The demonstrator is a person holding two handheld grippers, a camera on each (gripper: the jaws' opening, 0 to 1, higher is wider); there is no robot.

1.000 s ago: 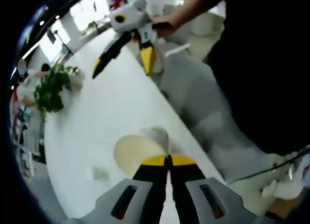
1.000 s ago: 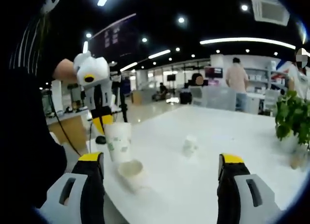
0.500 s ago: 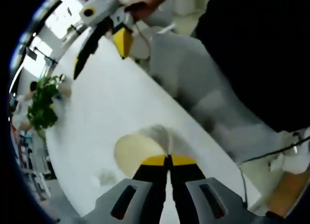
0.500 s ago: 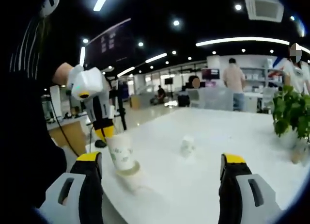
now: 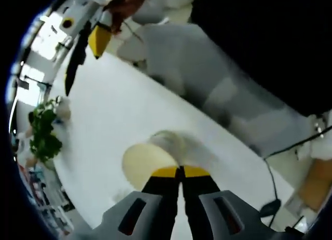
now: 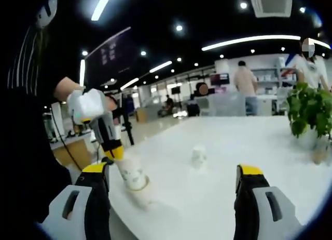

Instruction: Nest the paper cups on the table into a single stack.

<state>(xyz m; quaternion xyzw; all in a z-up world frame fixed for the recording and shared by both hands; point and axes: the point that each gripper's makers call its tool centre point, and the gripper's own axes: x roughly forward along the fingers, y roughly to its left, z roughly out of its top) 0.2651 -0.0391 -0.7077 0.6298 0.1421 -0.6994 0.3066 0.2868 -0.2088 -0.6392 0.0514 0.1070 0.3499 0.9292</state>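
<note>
My left gripper pinches the upper cup by its rim, tilted into the lower cup, which may tip; right gripper wide open, empty.

My left gripper with black jaws tipped yellow and grey housings with dark slots at six o'clock, my right gripper likewise black, yellow-capped, grey-bodied, my dark top at two o'clock
</note>
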